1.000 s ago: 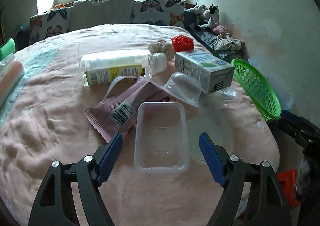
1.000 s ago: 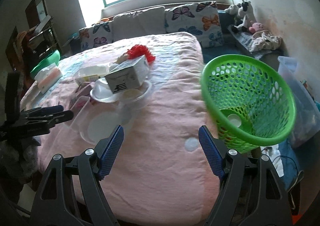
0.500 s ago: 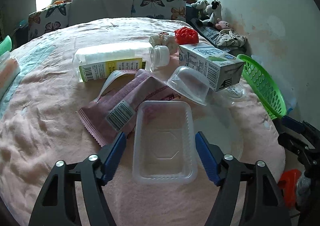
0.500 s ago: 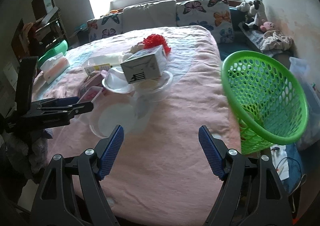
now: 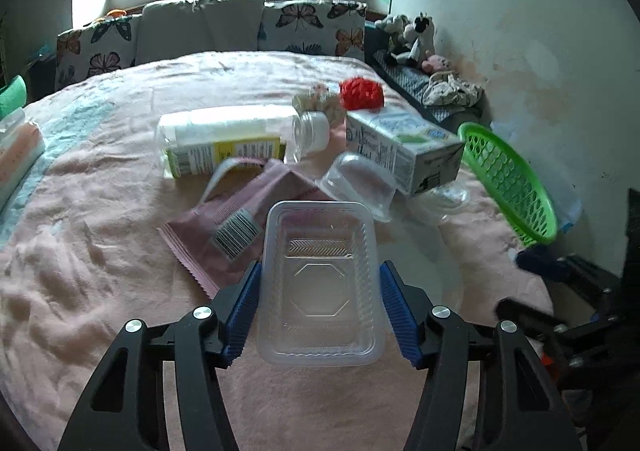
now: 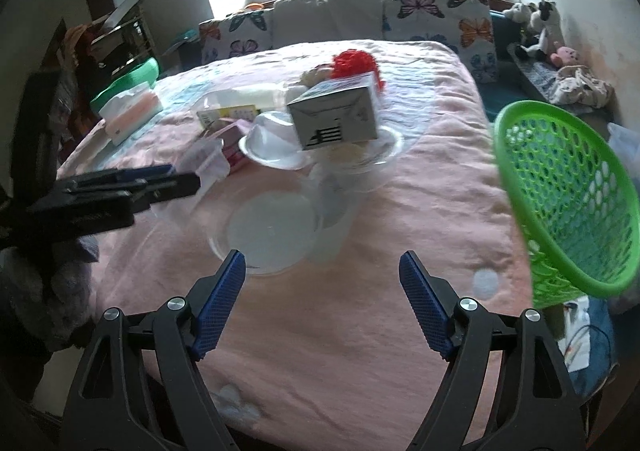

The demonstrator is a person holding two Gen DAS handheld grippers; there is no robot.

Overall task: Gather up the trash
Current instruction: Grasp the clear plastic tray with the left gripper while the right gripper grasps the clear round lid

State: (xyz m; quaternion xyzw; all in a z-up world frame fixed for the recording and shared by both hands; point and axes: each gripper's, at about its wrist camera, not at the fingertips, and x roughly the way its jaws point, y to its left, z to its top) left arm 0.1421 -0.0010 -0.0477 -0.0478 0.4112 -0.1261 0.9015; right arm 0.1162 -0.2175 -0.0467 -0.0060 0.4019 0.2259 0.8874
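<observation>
- We note a bed with a pink blanket carrying the litter; the green basket, at three o'clock in the right wrist view, hangs off the bed's edge and we judge it to be the receptacle.
- Largest litter: a lying plastic bottle at eleven o'clock in the left view, a carton at one o'clock, a pink wrapper between them.
- The clear rectangular tray lies at centre, between the blue pads of the left gripper.
- The left jaws are closing on the tray; both pads appear to touch its side walls.
- The right gripper is empty, jaws opening, over bare blanket near a clear round lid.
- Step in hand, we judge: grasping the tray. Next calls for a gentle firm squeeze, lift, carry towards the basket.
</observation>
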